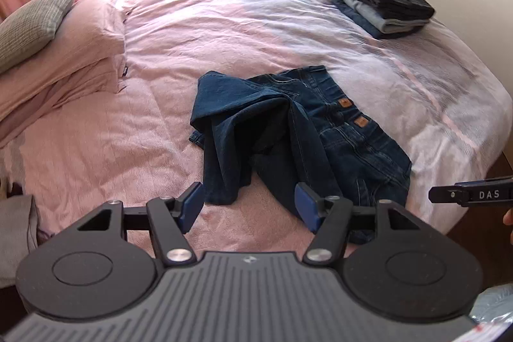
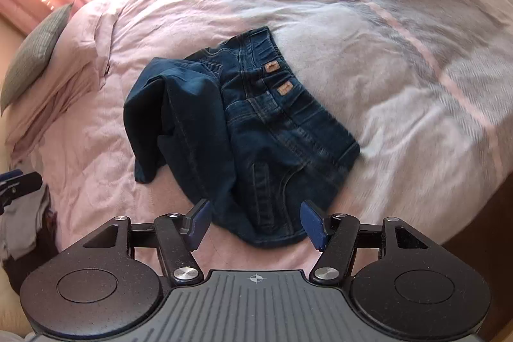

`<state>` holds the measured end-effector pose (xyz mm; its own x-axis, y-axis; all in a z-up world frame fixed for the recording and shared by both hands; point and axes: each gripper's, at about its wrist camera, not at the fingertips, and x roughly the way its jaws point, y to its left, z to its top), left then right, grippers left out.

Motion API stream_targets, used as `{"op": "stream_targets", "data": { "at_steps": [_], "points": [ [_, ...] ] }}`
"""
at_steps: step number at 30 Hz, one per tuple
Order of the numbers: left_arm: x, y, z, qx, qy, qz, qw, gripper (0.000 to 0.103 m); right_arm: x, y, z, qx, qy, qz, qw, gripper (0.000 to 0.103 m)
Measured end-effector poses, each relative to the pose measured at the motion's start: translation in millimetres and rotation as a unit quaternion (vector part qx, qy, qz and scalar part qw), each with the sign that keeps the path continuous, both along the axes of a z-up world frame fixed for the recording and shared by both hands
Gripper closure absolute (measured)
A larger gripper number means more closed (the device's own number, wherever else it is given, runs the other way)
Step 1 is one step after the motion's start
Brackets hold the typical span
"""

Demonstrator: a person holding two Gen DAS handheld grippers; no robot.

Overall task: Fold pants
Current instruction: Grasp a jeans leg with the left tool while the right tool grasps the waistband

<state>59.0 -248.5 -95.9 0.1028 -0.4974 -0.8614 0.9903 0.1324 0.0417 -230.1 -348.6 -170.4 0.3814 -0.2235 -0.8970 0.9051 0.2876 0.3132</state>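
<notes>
Lying in a bunch on the pink bed cover point(image 1: 154, 124) is a pair of dark blue jeans point(image 1: 288, 130). In the left wrist view the waist end, with two small tan patches point(image 1: 344, 102), points up and to the right, toward the far side of the bed. The legs are folded back over the top part and hang down toward the camera, so the long way of the bundle runs from the near left to the far right. The jeans sit near the middle of the bed, close to the near edge.

The jeans are thick, stiff cloth with lighter stitched seams, and the folds make deep, dark creases. The bed cover is soft and wrinkly, pink with pale stripes on the right side. A grey pillow point(image 1: 35, 21) rests on pink pillows at the left. A neat pile of folded clothes point(image 1: 388, 7), black on top of grey and blue, sits far back on the right.

The left gripper point(image 1: 251, 207) tips down over the near edge of the jeans. Its black fingers with blue pads point(image 1: 192, 207) are apart and hold nothing. The right gripper point(image 2: 255, 225) tips down too, over the bottom fold of the jeans point(image 2: 243, 133). Its blue pads point(image 2: 200, 225) are spread wide, with the cloth under them, not pinched. Both grippers are let go.
</notes>
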Motion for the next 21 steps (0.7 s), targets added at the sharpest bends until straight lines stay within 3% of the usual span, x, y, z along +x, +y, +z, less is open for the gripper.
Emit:
{"op": "stream_targets", "data": {
  "at_steps": [8, 14, 21],
  "points": [
    [-38, -29, -15, 0.008, 0.036, 0.121, 0.9919, 0.041, -43, -90, -18, 0.004, -0.026, 0.081, 0.996, 0.044],
    [-39, -39, -30, -0.002, 0.062, 0.225, 0.9724, 0.039, -58, -146, -51, 0.013, -0.018, 0.128, 0.992, 0.044],
    [-1, -67, -69, 0.001, 0.088, 0.306, 0.9478, 0.031, -56, -195, -100, 0.032, -0.047, 0.103, 0.993, 0.044]
  ]
}}
